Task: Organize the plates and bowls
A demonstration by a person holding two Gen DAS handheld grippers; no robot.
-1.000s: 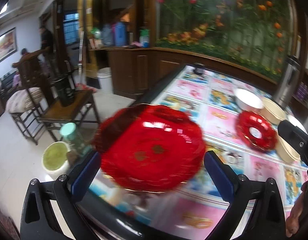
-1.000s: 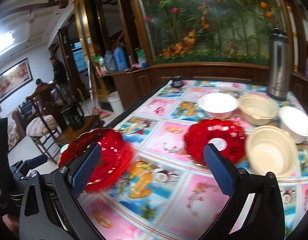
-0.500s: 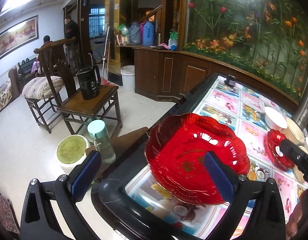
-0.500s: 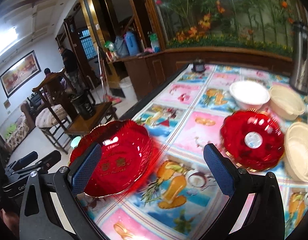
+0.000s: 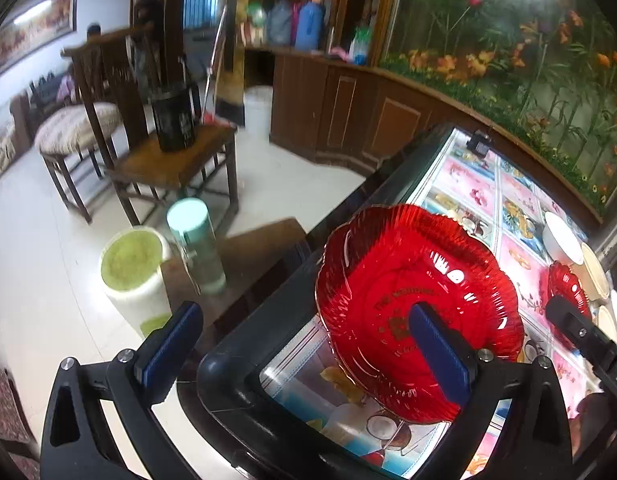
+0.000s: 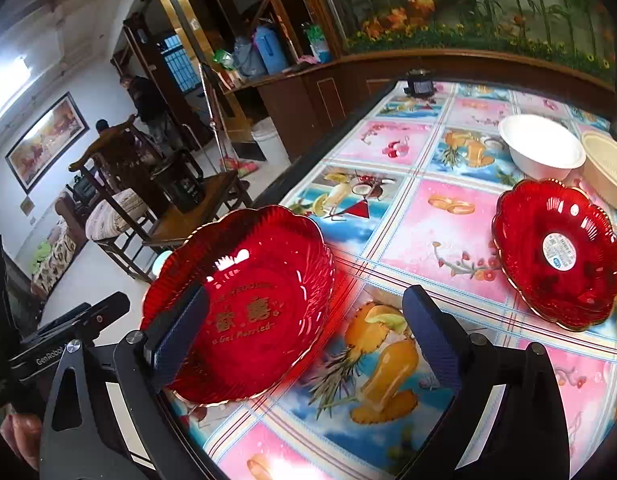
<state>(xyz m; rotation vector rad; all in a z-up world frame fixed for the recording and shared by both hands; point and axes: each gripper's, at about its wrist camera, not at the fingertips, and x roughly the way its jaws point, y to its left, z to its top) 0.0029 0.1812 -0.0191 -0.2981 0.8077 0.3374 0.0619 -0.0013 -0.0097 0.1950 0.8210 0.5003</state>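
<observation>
While both sets of blue-padded jaws stand wide apart with nothing between them, the left gripper [image 5: 304,350] sits at the bottom of the left wrist view, over the table's dark edge. Its right pad overlaps the near red plate [image 5: 418,308], which lies at lower right of centre on the table [image 5: 474,196] near the corner; whether the pad touches the plate cannot be told. Left of the pads, off the table, a pale green bottle [image 5: 196,246] and a green-topped tub [image 5: 134,268] stand on the floor, with a wooden chair [image 5: 168,160] carrying a black jug [image 5: 174,118] further toward upper left.

In the right wrist view, the right gripper [image 6: 304,338] is likewise released at the bottom centre. Its left pad lies across the near red plate [image 6: 244,300], at lower left. A second red plate [image 6: 556,252] with a white sticker lies well apart at the right edge of the frame. Above it sit a white bowl [image 6: 542,150] and a cream bowl [image 6: 606,168], just beside each other. The fruit-patterned tablecloth [image 6: 440,220] between the two plates is bare. The left gripper's black body [image 6: 68,340] pokes in at lower left.
</observation>
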